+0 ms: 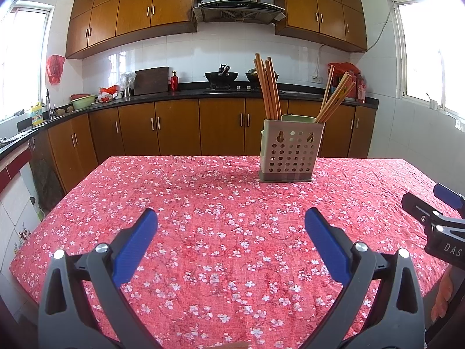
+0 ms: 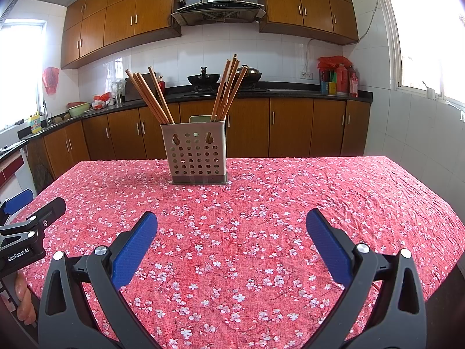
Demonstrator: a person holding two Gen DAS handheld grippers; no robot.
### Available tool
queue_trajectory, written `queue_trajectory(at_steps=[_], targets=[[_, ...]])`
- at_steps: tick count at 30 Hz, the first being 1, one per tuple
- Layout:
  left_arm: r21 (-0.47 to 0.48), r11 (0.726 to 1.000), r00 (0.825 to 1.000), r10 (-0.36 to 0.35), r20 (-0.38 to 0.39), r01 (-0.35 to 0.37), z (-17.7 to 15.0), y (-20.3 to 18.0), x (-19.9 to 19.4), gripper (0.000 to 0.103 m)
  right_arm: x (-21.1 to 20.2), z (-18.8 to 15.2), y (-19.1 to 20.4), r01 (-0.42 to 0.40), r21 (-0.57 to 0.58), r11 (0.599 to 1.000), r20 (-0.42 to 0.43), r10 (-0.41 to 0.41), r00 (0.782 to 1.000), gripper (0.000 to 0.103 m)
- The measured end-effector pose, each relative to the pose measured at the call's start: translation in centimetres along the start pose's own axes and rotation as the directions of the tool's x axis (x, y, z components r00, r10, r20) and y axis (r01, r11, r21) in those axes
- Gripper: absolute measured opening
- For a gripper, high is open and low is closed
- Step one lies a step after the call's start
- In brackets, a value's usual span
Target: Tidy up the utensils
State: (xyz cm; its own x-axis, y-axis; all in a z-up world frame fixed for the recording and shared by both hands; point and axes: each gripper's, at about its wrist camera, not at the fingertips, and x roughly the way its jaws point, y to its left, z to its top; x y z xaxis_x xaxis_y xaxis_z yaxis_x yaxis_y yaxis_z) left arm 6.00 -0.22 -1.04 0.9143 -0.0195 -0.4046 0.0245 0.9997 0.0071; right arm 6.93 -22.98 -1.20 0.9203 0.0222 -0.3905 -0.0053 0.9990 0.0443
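Both claws, the left claw (image 1: 231, 218) and the right claw (image 2: 231, 219), are spread wide and hold nothing. Chopsticks (image 2: 151, 99) stand in a holder (image 2: 197, 152) on the desk (image 2: 319, 203).

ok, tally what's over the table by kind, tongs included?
Utensil holder: 1
Chopstick bundles: 2, both standing in the holder
Tongs: 2, left tongs and right tongs, both open and empty
Total: 5

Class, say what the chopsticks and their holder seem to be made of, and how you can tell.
Chopsticks: probably wood or bamboo, matte orange-brown, plain straight sticks. Holder: likely plastic, smooth matte beige-grey wall with punched round holes.
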Motion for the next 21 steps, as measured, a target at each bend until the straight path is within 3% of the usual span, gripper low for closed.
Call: queue_trajectory(at_steps=[21], targets=[[0.000,1.000,1.000,-0.001,-0.001,0.001,0.02,-0.01,-0.01,0.099,-0.07,0.03,-0.05,-0.001,0.003,1.000,-0.001,0.001,1.000,0.101]])
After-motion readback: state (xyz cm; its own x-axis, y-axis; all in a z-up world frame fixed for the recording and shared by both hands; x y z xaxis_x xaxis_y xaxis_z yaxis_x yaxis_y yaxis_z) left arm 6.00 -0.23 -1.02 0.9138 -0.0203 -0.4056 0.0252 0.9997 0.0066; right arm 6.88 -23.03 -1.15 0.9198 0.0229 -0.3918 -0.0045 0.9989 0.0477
